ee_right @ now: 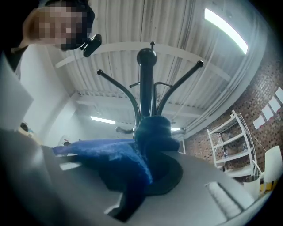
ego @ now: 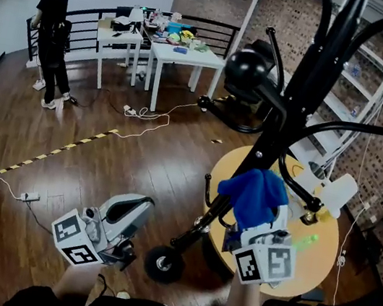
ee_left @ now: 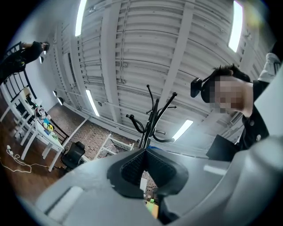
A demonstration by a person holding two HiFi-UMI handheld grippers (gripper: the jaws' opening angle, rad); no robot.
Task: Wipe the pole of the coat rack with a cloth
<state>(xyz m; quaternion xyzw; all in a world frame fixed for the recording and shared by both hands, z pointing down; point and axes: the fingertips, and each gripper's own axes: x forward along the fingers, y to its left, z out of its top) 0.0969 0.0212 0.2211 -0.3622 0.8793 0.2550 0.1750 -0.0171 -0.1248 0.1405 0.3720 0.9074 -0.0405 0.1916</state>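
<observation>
Right gripper [ego: 258, 225]: clamped on the blue cloth [ego: 253, 192], right up against the coat rack pole [ego: 286, 126].
Left gripper [ego: 139, 206]: jaws together, empty, near left.

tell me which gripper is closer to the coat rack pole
Right. The right gripper holds the blue cloth up against the pole. The left gripper sits apart from it, lower and off to its left, jaws together on nothing.
</observation>
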